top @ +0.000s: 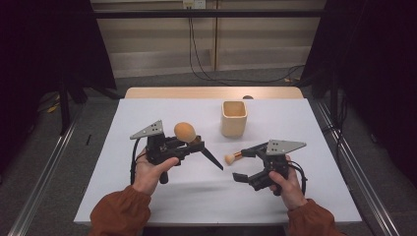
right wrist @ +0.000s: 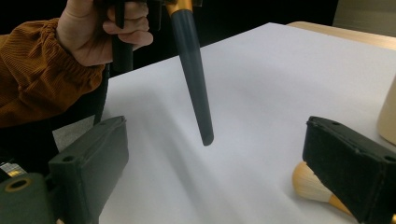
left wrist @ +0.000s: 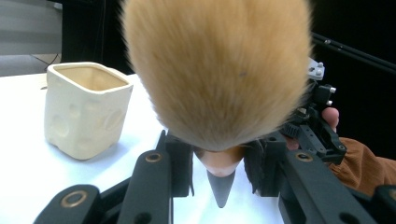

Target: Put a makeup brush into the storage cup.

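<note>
My left gripper (top: pixel 196 144) is shut on a large makeup brush (top: pixel 184 132) just below its fluffy orange head (left wrist: pixel 219 70), which rises close in front of the left gripper view. Its black handle (top: pixel 211 158) slants down to the right, above the white table, and ends in the air ahead of my right gripper (right wrist: pixel 194 84). My right gripper (top: pixel 243 164) stands open near the table's right front with nothing between its jaws. A small brush with a pale head (top: pixel 231 158) lies on the table by its far jaw (right wrist: pixel 310 182). A cream square cup (top: pixel 233 118) stands upright behind.
The white table top (top: pixel 162 108) has a wooden strip along its far edge. The cup (left wrist: pixel 86 109) stands left of the held brush in the left gripper view. Metal rails run along both sides of the table, and cables lie on the floor beyond.
</note>
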Available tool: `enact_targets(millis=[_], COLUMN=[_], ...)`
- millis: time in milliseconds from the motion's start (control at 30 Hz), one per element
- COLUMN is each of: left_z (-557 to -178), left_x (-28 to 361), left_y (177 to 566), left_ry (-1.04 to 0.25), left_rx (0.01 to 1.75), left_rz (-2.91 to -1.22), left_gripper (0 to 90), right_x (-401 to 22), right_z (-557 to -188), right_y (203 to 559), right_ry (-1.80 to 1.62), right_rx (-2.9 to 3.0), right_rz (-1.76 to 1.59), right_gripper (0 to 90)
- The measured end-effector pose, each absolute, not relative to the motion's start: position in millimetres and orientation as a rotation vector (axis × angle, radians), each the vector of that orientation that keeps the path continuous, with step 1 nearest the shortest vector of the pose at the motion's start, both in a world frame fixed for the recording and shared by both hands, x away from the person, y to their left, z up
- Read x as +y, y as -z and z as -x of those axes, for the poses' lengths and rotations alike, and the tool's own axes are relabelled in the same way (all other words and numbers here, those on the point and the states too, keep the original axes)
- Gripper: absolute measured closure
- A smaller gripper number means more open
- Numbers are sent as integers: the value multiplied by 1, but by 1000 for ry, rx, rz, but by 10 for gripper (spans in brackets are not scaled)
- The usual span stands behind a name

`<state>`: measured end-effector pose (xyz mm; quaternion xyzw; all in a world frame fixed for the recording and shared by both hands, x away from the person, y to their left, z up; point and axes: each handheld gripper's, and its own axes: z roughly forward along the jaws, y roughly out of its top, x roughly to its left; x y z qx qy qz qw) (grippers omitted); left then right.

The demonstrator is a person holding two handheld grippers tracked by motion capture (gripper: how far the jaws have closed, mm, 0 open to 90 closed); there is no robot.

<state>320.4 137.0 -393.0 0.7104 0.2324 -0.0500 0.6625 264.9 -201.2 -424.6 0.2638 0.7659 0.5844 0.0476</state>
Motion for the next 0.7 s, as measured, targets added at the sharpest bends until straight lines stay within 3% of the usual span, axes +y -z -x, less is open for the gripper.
enact_targets(millis=[700], left_z=[-323], left_x=[133], left_y=[376], left_ry=[118], left_rx=[506], left_rz=[-1762], left_gripper=[657], right_x=[-197], right_z=[-264], right_y=[426], right_ry=[-1725], right_rx=[2318], right_rz=[-819], right_gripper=[52])
